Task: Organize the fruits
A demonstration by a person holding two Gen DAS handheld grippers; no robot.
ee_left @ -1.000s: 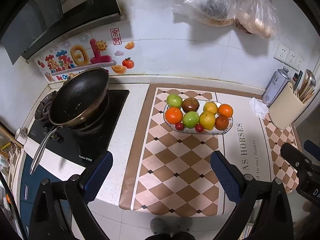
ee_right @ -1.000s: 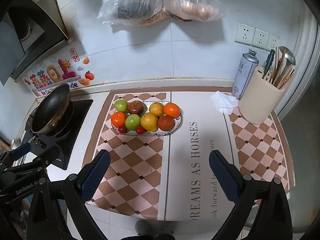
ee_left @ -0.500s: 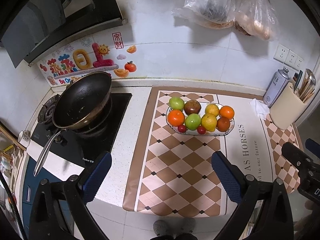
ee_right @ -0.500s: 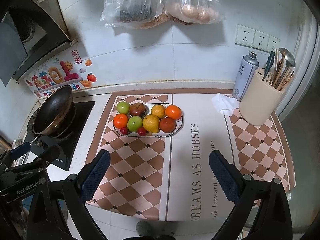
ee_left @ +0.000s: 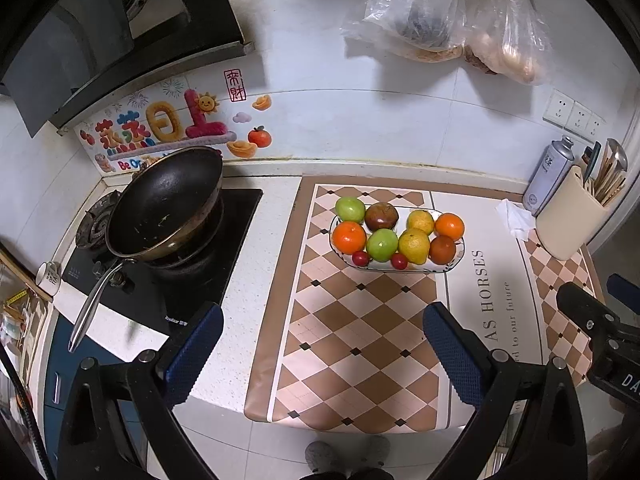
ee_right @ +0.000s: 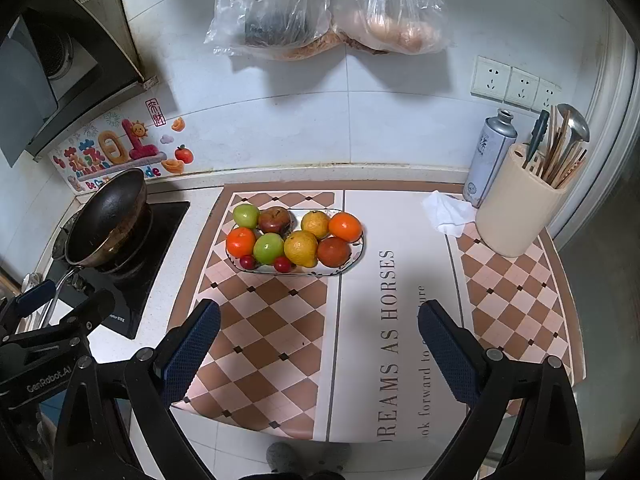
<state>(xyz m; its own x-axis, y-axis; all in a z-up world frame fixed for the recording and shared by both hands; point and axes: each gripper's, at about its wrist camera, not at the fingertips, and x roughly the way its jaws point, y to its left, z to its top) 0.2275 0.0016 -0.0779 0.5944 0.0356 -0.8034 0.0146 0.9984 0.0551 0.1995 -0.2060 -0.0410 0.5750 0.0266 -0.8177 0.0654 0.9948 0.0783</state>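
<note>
Right wrist view: oval fruit plate (ee_right: 357, 255) lies long-axis left-right.

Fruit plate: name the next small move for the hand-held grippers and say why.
Probably bring the right hand-held gripper forward and down toward the plate. Both it and the left hand-held gripper are open, empty and well short of the fruit, and the orange at the plate's right end sits exposed on that side.

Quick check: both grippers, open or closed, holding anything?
Left gripper: open, holding nothing.
Right gripper: open, holding nothing.
</note>
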